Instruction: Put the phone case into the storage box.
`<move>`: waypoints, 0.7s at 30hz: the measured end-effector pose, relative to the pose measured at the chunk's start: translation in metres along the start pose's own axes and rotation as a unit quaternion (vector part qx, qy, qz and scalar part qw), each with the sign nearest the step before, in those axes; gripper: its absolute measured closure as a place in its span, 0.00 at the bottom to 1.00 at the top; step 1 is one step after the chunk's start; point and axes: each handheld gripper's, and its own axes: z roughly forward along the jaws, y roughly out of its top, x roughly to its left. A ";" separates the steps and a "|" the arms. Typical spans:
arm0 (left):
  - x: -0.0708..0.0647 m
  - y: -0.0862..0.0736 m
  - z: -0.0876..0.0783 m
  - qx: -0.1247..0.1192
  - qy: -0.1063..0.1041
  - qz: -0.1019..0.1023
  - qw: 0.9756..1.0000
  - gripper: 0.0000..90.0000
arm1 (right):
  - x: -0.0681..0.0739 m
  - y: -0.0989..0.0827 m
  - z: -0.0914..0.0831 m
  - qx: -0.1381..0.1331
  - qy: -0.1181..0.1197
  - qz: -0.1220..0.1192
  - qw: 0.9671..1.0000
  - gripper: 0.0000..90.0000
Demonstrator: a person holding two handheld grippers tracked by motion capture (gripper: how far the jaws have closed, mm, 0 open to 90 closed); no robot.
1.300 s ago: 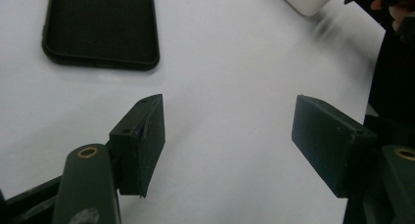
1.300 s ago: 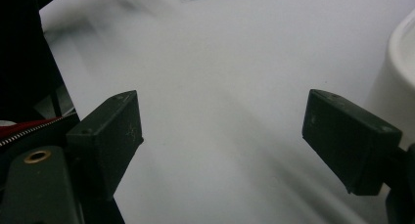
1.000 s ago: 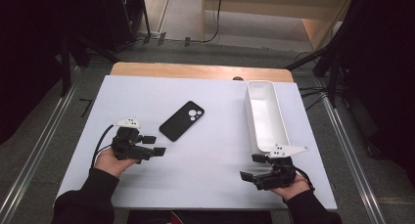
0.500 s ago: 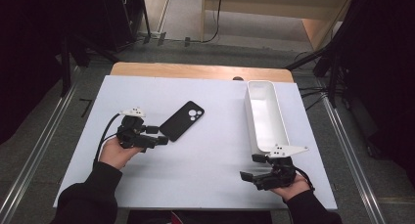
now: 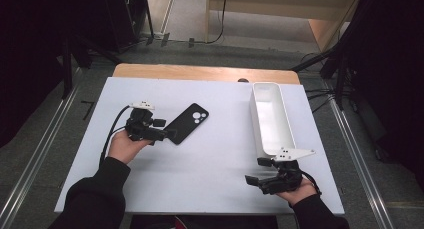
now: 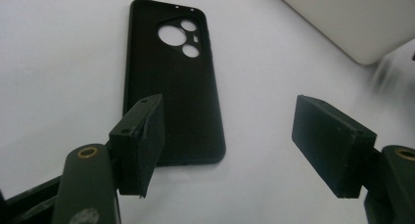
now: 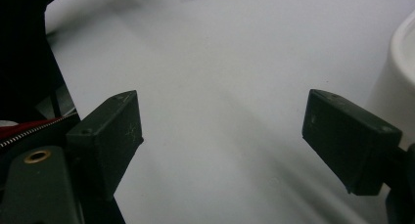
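A black phone case [image 5: 187, 123] lies flat on the white table [image 5: 215, 164], left of centre, its round camera cut-outs at the far end. My left gripper [image 5: 165, 130] is held level just left of it, open, its jaws pointing at the case's near end. In the left gripper view the case [image 6: 171, 87] lies ahead; its near corner sits beside the left pad, and nothing is pressed between the pads of the left gripper [image 6: 235, 136]. My right gripper [image 5: 257, 171] rests open near the table's front right; between the jaws of the right gripper [image 7: 220, 136] is bare table.
A long white bin [image 5: 270, 119] stands lengthwise at the right of the table, its near end just beyond the right gripper. The bin's wall [image 7: 399, 72] shows at the right edge of the right gripper view. A wooden strip [image 5: 200, 71] runs behind the table.
My left hand has moved right and slightly away from me, bringing its open gripper up to the phone case's near end. The right hand, the case and the bin have not moved.
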 end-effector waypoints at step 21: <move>0.009 0.034 0.032 -0.015 0.052 -0.004 0.999 0.31 | 0.000 0.000 0.000 0.000 0.001 0.002 1.000 0.15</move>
